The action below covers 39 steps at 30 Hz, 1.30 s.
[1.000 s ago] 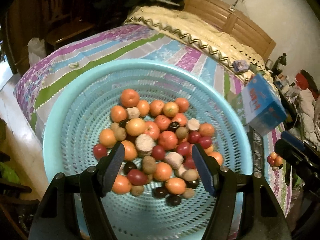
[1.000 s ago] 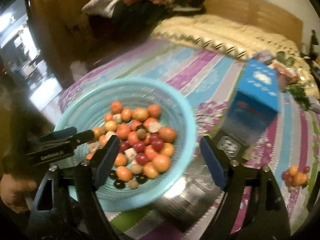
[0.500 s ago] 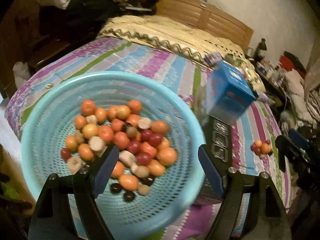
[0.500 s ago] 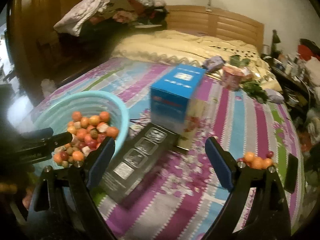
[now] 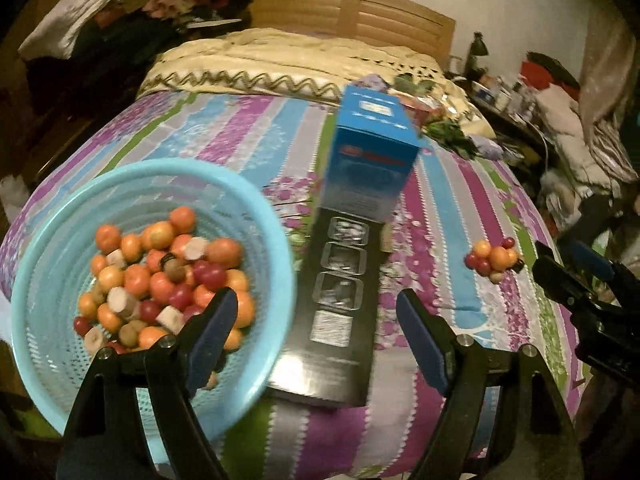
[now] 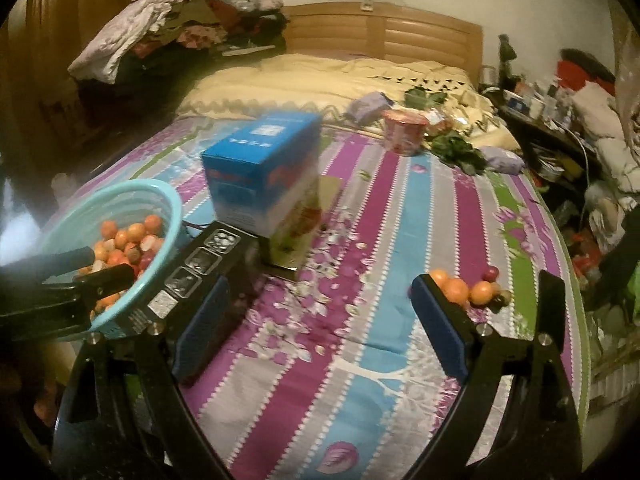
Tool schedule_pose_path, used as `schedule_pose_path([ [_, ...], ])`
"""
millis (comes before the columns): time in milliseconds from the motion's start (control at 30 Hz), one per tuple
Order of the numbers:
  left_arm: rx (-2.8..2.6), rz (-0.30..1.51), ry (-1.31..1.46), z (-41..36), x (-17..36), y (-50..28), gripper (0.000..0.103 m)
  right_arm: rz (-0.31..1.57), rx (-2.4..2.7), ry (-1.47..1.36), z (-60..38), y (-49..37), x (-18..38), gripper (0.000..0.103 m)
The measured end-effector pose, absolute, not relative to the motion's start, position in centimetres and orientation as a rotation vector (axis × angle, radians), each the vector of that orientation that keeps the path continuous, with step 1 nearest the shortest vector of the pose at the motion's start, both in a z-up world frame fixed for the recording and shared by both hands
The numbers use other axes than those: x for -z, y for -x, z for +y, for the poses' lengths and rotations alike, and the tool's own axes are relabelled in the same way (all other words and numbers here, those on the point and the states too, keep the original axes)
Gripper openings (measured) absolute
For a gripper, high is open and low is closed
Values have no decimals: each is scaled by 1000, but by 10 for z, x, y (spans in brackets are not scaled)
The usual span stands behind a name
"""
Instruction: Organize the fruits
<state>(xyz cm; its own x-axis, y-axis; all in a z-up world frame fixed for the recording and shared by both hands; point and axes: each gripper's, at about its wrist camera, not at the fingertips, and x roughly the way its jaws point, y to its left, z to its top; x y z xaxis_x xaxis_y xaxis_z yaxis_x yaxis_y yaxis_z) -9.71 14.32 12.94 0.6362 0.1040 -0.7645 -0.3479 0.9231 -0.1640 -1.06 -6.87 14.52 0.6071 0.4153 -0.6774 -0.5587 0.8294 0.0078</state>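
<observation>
Left gripper [image 5: 316, 318] – black plastic frame, triangular cut-outs, silver screw heads at finger pivots, dark blue ribbed pads [image 5: 214, 328]. Right gripper [image 6: 318, 304] – same black frame, silver screws, blue pads [image 6: 438, 324].

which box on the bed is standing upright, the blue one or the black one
The blue box stands upright on the striped bedspread. The black box lies flat beside the basket, its long printed face up.

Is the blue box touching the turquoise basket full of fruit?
Apart. In the left wrist view, striped bedspread shows plainly between the blue box and the rim of the turquoise basket; the box stands at the far end of the black tray.
</observation>
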Motion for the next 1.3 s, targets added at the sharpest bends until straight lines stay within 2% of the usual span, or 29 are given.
schedule_pose_path([
  [400,-175,864,236,87,-132,75,83,729,-523,162,-116,0,-141,93],
  [1300,6,966,203,-6,-95,45,83,778,-460,102,-210,-21,-98,93],
])
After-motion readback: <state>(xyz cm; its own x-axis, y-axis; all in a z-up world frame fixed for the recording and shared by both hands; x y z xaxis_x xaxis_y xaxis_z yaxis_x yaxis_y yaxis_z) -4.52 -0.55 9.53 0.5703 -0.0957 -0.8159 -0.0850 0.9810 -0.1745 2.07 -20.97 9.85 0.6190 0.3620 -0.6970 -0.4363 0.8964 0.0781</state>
